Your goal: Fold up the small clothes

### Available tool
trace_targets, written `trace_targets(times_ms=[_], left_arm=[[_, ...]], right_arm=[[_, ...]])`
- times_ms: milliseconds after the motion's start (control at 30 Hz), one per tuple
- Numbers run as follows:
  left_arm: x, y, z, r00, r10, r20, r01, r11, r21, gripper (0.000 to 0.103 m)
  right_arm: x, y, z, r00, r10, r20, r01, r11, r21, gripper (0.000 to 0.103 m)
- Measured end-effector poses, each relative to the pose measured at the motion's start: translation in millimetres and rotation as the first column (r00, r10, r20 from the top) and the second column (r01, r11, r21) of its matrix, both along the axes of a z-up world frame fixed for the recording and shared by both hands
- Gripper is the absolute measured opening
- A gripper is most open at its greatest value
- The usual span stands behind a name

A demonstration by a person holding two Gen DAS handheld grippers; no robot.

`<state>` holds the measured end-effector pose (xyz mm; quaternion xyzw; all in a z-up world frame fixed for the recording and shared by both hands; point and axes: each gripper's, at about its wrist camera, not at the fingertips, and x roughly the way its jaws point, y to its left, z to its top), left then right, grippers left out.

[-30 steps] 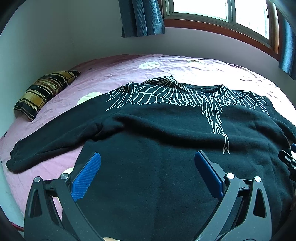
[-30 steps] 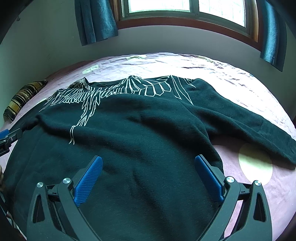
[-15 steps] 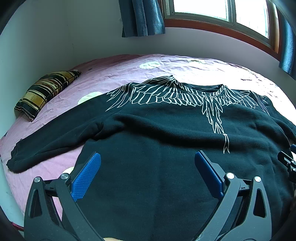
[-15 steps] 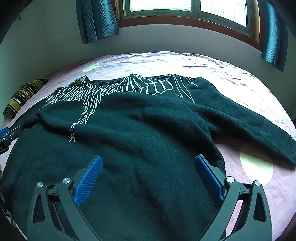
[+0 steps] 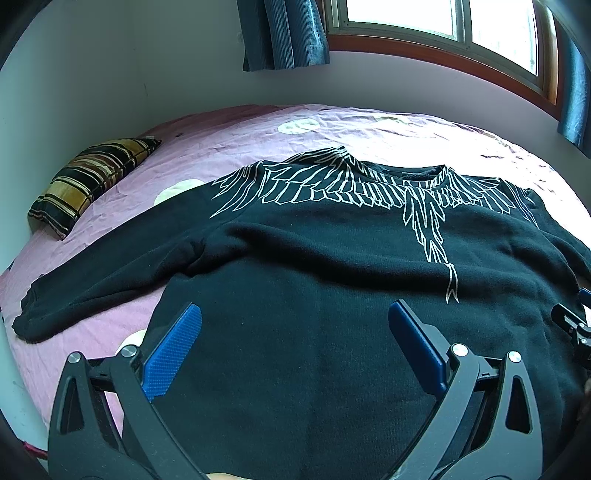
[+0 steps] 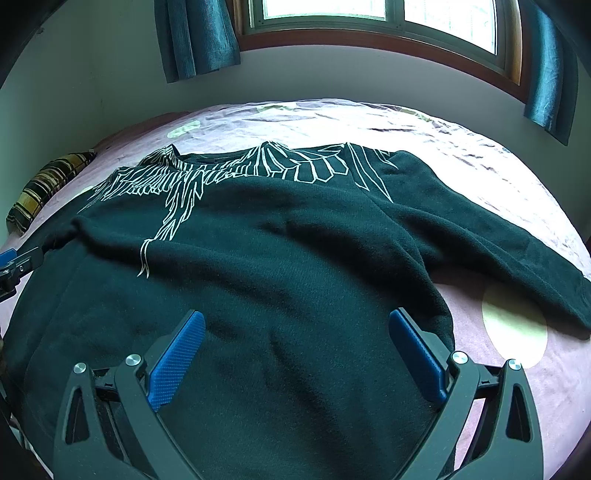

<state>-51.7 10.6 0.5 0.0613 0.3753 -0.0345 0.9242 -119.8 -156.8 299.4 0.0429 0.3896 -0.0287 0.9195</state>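
So there's a black sweatshirt spread flat, front up, on a bed with a pink sheet; it fills the middle and lower part of both wrist views, with the neckline toward the top of the frame, under the window; a white line-drawn wing print runs across the chest and shoulders, with a tail hanging down the middle.

Left gripper sits at the bottom centre of its view, blue pads spread wide, nothing between them, over the lower body of the sweatshirt; can't tell if the tips actually touch the fabric. One sleeve stretches out to the middle left of that frame, cuff lying on the sheet; a striped pillow is in the upper left near the wall.

Right gripper is the same deal: bottom centre, jaws wide, empty, over the hem area; the other sleeve runs off to the right edge; a pale round dot on the sheet shows just below it. Teal curtains hang at the top.
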Motion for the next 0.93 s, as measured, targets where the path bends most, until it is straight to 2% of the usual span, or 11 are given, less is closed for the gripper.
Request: trace_targets(times_ms=[300,433,533,600,700,933], left_arm=[[-0.2,0.1,1.4,1.000,0.002,-0.004,-0.002,1.000,-0.009,0.101],[-5.4,7.0,9.2,0.999,-0.017,0.038,0.020,0.996,-0.087,0.101],[-8.4,4.6,15.2,0.995,-0.022,0.097,0.025,0.999,-0.035,0.101],[-8.6,4.6,17.1,0.994,-0.021,0.104,0.025,0.999,-0.032,0.101],[-6.4,8.0,17.8,0.990,0.067,0.125,-0.065,0.998,-0.017,0.101],[-0.1,13.8,13.8,0.994,0.078,0.073,-0.075,0.996,-0.039,0.101]], right_arm=[[0.0,1.7,-1.5,1.000,0.004,-0.004,-0.004,1.000,-0.002,0.098],[-0.8,4.7,-2.5,1.000,0.008,-0.005,-0.008,1.000,-0.006,0.098],[-1.3,6.9,-4.0,1.000,0.011,-0.010,-0.011,1.000,-0.008,0.098],[-1.5,8.7,-4.8,1.000,0.014,-0.014,-0.014,1.000,-0.010,0.098],[-1.6,9.9,-3.8,1.000,0.015,-0.012,-0.015,1.000,-0.012,0.098],[-3.5,9.9,-2.1,1.000,0.013,-0.009,-0.013,1.000,-0.006,0.098]])
